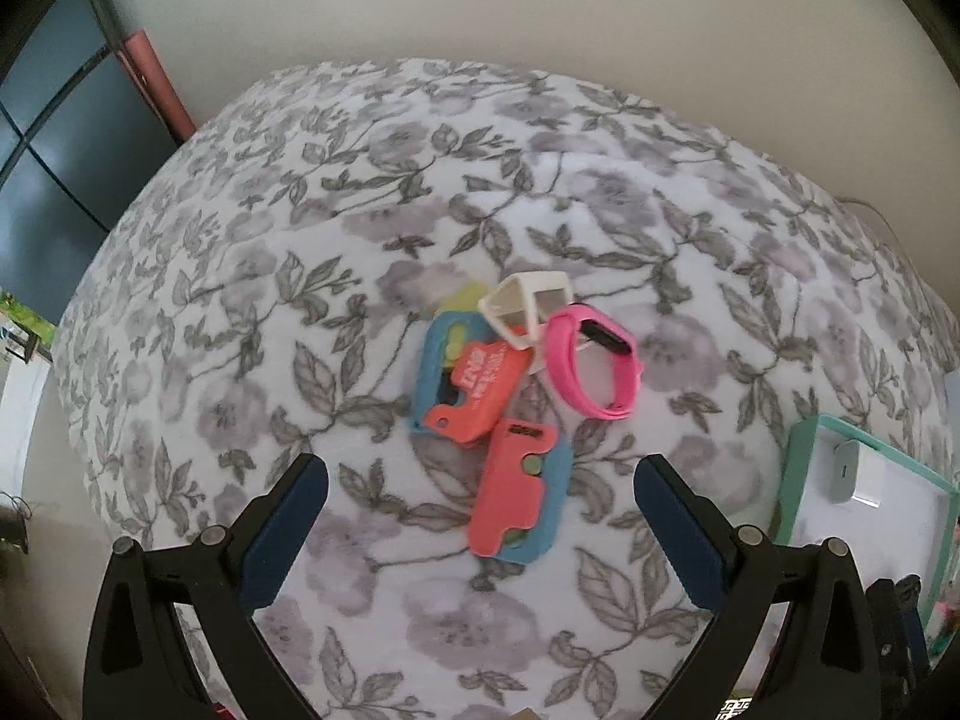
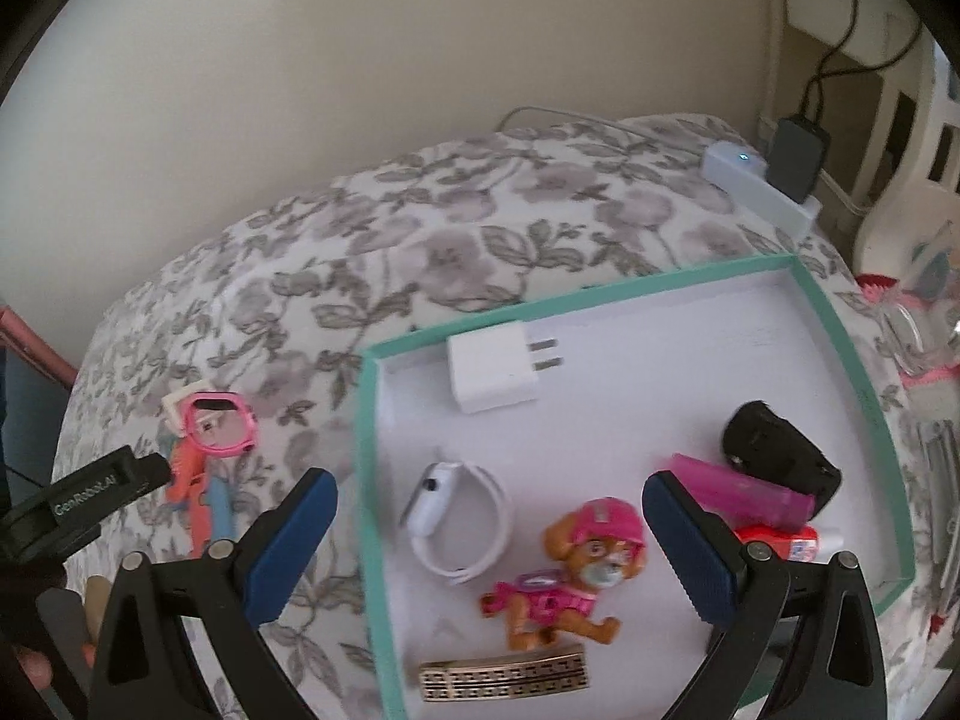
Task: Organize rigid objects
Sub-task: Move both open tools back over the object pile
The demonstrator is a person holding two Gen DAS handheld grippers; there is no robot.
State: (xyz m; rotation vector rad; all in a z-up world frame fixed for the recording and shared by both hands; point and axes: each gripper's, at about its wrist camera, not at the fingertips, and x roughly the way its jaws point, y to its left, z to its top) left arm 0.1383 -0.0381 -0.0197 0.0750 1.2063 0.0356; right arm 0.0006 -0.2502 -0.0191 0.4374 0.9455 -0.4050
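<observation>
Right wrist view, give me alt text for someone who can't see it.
An open gripper hovers over a teal-rimmed tray on a floral blanket. The tray holds a white charger, white watch, toy puppy and gold clip. More small items lie left of it.

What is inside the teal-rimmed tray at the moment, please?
The tray holds a white charger, white watch, puppy figure, gold clip, black item and pink tube; the claw hides more.
</observation>
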